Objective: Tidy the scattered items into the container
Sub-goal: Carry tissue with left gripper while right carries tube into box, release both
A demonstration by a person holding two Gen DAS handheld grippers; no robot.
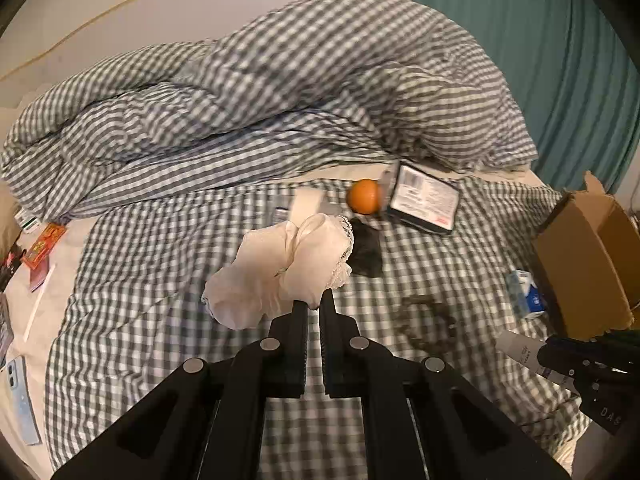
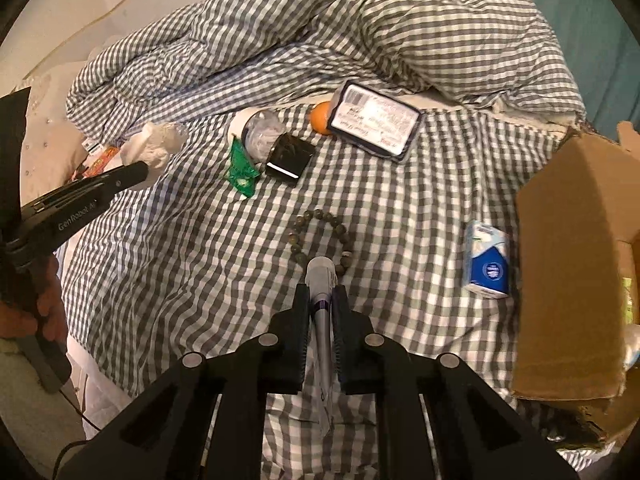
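Clamped in my left gripper is a bundle of white lace-trimmed cloth, held clear of the checked bedsheet. My landmark, the cardboard box, stands off to the right, past the orange.

Right wrist view: my right gripper is closed on a silver tube, above a bead bracelet; the box sits right of it, a blue carton just beside its wall. I judge both loads are in transit; next I carry each over the box's open top and release.
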